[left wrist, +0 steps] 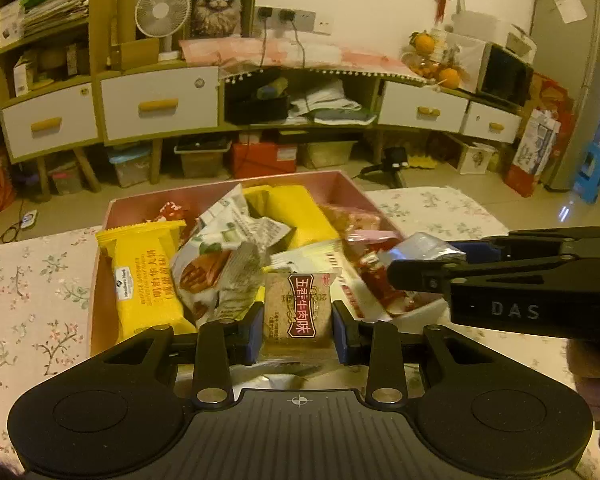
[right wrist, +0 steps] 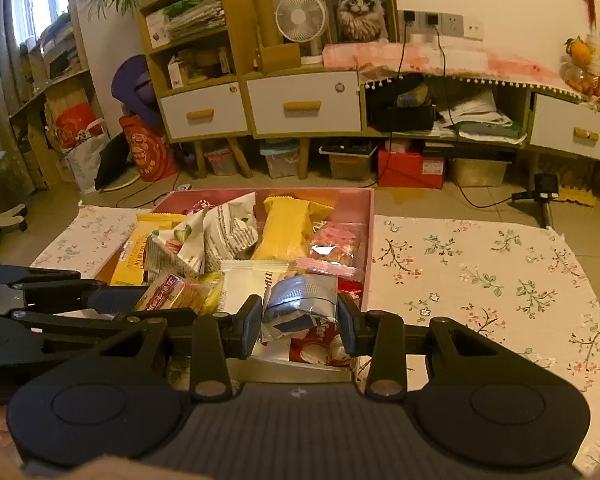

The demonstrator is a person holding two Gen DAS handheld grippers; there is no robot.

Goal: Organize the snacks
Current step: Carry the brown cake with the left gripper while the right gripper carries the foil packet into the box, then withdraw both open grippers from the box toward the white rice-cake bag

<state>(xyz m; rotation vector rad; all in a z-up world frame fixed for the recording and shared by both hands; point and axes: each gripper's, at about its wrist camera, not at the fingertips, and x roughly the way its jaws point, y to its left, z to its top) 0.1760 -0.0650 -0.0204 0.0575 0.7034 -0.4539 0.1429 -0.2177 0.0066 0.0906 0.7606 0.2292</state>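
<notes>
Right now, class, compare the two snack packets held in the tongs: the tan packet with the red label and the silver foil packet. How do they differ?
The tan packet with the red label is flat with printed red characters; the silver foil packet is shiny, crinkled and shows no readable label. The tan packet sits in the left tongs; the foil one sits in the right tongs. Both are clamped between blue pads, above the near end of the pink box.

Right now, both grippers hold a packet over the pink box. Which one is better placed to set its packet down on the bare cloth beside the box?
Right, I'd say. The right gripper holds the silver packet next to the box's right wall, with open floral cloth beyond. The left gripper, holding the brown packet, sits nearer the box's middle.
</notes>
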